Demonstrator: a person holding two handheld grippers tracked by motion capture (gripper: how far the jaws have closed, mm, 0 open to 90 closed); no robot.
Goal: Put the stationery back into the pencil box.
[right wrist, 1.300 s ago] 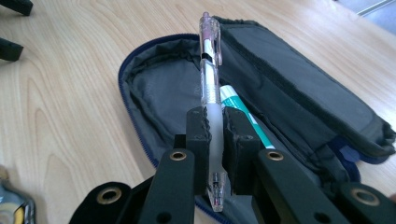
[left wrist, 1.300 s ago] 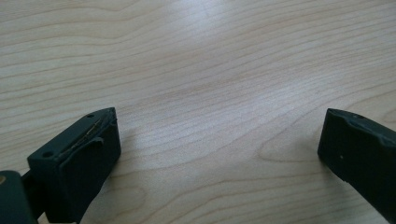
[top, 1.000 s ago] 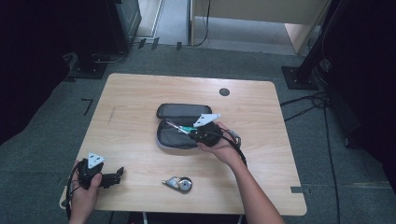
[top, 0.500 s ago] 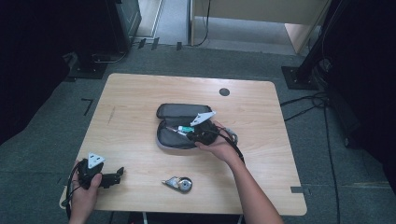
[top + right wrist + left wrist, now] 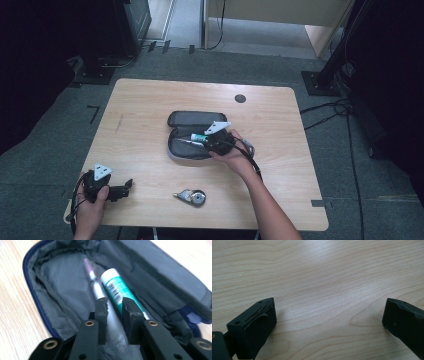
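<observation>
A person's right gripper [image 5: 209,141] hung over an open grey pouch [image 5: 182,150] at the middle of the wooden table [image 5: 150,100], its jaws having just been opening and standing a narrow gap apart in the right gripper view. Below them lay a white tube [image 5: 117,287] with a teal label and barcode, beside a slim pen [image 5: 96,287] that showed blurred; both rested inside the pouch (its zip edge ran dark blue), and whether the pads touched either one could not be told. From the high view, the tube's white and teal end [image 5: 199,136] poked out just left of the gripper. The left gripper [image 5: 122,187] rested near the table's front left corner, held in the person's left hand [image 5: 90,212], its jaws spread wide over bare wood. A small silvery tape measure [image 5: 192,196] lay near the front edge, well apart from the pouch, between the two forearms.
</observation>
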